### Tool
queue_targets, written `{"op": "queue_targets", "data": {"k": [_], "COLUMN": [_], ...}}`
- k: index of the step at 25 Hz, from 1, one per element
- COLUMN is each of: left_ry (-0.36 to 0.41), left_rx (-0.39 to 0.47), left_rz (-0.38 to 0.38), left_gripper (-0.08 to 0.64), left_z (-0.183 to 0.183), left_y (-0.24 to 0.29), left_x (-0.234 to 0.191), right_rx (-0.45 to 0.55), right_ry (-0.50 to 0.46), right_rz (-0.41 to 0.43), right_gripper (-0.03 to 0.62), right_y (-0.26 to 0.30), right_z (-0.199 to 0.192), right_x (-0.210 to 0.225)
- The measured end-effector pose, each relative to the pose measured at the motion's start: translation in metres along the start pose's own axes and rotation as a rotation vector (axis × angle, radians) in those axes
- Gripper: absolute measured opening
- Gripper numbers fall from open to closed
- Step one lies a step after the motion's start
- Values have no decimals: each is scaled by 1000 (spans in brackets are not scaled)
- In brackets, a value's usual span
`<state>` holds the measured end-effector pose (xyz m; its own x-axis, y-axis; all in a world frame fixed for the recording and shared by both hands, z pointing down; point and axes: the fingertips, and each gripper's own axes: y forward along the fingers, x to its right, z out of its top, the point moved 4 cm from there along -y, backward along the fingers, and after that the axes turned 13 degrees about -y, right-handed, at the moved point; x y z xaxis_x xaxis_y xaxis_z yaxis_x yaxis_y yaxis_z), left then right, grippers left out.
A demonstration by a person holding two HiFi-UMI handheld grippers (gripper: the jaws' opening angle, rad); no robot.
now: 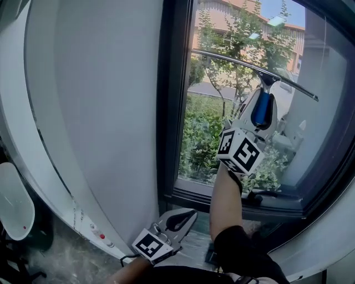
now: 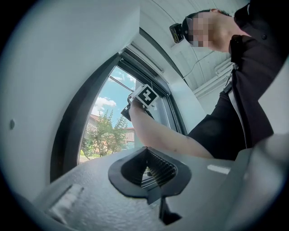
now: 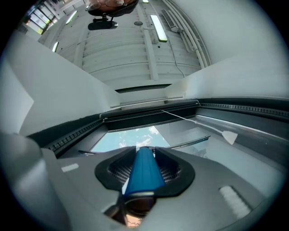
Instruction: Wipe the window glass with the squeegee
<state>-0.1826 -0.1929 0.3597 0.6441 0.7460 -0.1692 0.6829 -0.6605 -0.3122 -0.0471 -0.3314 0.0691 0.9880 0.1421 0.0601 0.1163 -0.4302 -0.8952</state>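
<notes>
Grey wall (image 1: 100, 111), dark-framed window: a wipe stroke looks to be in hand, high on the pane.
Left gripper (image 1: 180, 219) low near the sill, jaws together, empty. Right gripper (image 1: 262, 111) up at the pane, clamped on the blue handle of the squeegee (image 1: 268, 77). Handle points up and away; blade's long axis crosses the window glass (image 1: 222, 138), left end higher. Next: pull down, likely with even pressure and the blade flat on the glass.

Trees (image 1: 222, 127) are swaying outside before an orange building (image 1: 233, 16). A grey wall (image 1: 94, 111) is filling the left, with a white oval thing (image 1: 14, 202) lying below.
</notes>
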Motion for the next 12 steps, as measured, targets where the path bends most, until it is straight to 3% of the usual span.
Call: {"op": "queue_targets", "data": {"k": [12], "left_ry": [-2], "left_rx": [10], "left_rz": [-6], "left_gripper": [2], "left_z": [-4], "left_y": [15], "left_x": [-1], "right_rx": [28], "right_ry": [-58], "right_rz": [16], "right_gripper": [130], "right_y": [13], "right_z": [-2], "right_x": [-3]}}
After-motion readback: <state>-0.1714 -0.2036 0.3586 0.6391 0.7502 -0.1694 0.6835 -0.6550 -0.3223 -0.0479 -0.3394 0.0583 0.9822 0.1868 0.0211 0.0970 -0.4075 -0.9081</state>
